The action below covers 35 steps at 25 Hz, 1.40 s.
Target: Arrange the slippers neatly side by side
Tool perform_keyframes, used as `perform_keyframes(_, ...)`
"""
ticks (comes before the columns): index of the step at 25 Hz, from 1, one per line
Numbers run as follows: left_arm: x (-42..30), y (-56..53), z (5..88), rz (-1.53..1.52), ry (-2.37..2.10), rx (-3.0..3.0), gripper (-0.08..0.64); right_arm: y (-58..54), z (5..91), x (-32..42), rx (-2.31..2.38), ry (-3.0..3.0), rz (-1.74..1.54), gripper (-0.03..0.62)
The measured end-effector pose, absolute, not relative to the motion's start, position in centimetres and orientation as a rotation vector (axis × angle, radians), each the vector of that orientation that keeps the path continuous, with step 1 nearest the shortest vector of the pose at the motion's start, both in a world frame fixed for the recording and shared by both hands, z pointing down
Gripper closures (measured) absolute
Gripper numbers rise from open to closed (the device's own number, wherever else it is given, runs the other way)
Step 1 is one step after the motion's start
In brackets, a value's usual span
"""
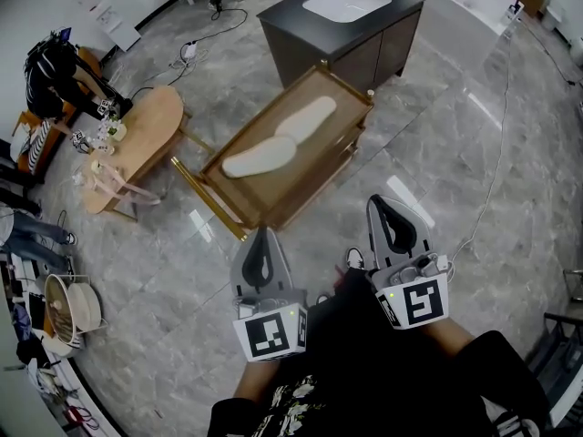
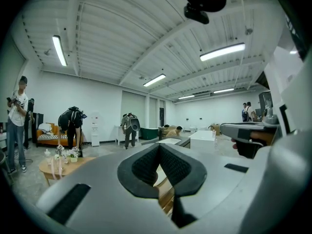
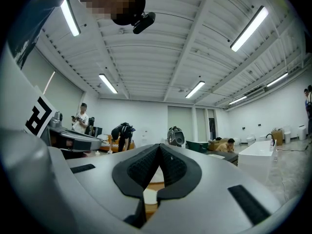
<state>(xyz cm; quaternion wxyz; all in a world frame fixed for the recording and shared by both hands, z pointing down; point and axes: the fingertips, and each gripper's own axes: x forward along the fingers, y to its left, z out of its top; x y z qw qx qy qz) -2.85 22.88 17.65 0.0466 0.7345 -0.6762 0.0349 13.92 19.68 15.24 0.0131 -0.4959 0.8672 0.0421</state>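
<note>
Two white slippers lie end to end on a low wooden rack point(image 1: 339, 164) in the head view, one farther away point(image 1: 310, 116) and one nearer point(image 1: 258, 157), their ends overlapping slightly. My left gripper point(image 1: 262, 236) is held level just short of the rack's near corner, its jaws shut with nothing between them. My right gripper point(image 1: 377, 204) hovers beside the rack's right side, also shut and empty. In the left gripper view the dark pads point(image 2: 159, 148) meet at the tips. The pads point(image 3: 159, 148) do the same in the right gripper view, with a sliver of wood and white below them.
A dark vanity cabinet with a white sink point(image 1: 347, 4) stands behind the rack, with a white bathtub point(image 1: 466, 7) to its right. At the left is a round wooden side table point(image 1: 138, 137), near people. A woven basket point(image 1: 69, 308) sits at the lower left. Cables cross the marble floor.
</note>
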Motion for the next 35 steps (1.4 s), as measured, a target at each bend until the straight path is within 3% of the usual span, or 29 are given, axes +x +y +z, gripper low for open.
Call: perform_keyframes(35,2.2,15.2,18.1,0.123,-2.254,2.013,0.557,8.4,16.3,18.8,-1.311,2.815,0.062,0.595)
